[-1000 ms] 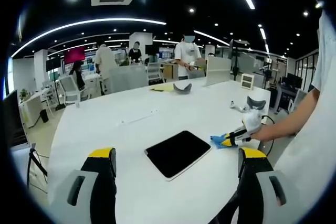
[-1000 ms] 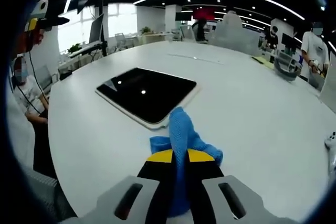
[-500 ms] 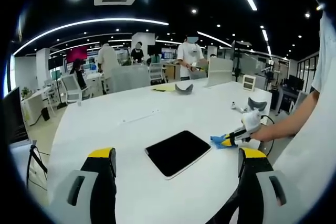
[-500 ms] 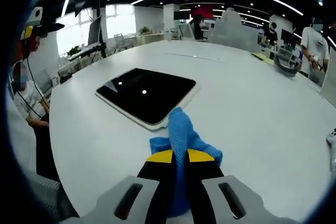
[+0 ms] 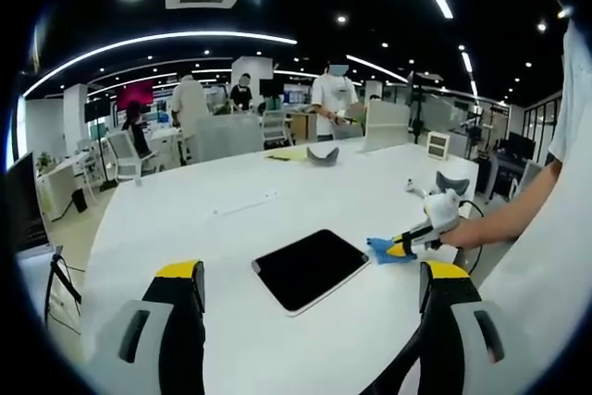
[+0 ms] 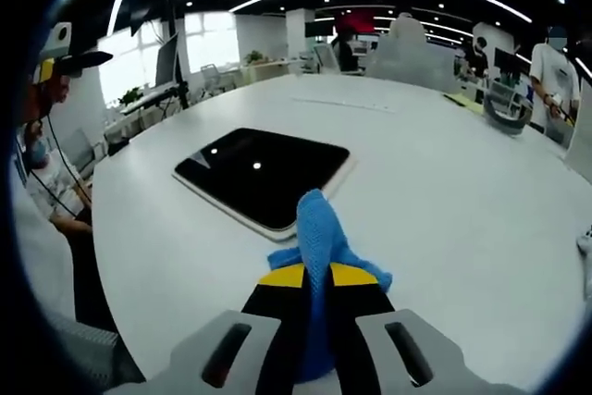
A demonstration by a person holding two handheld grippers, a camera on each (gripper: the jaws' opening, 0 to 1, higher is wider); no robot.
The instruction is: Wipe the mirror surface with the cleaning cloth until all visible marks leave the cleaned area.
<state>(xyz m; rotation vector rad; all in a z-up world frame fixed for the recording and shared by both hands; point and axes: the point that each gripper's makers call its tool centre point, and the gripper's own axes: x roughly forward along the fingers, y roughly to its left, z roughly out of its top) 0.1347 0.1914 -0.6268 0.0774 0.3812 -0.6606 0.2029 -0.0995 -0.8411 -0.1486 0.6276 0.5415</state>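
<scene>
Marks on mirror (image 6: 264, 173) surface: too small and dark to tell in either view. Lower part of cleaning cloth (image 6: 317, 238) hidden between the closed jaws of right gripper (image 6: 317, 286). Left gripper (image 5: 310, 282) bodies cut off by the near picture edge.

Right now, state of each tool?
Left tool: open, holding nothing, above the white table.
Right tool: shut on the blue cloth, beside the mirror.

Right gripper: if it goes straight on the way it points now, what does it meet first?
Probably the mirror: the right gripper, shut on the blue cloth, points at its near edge on the white table. Depth is unclear.
</scene>
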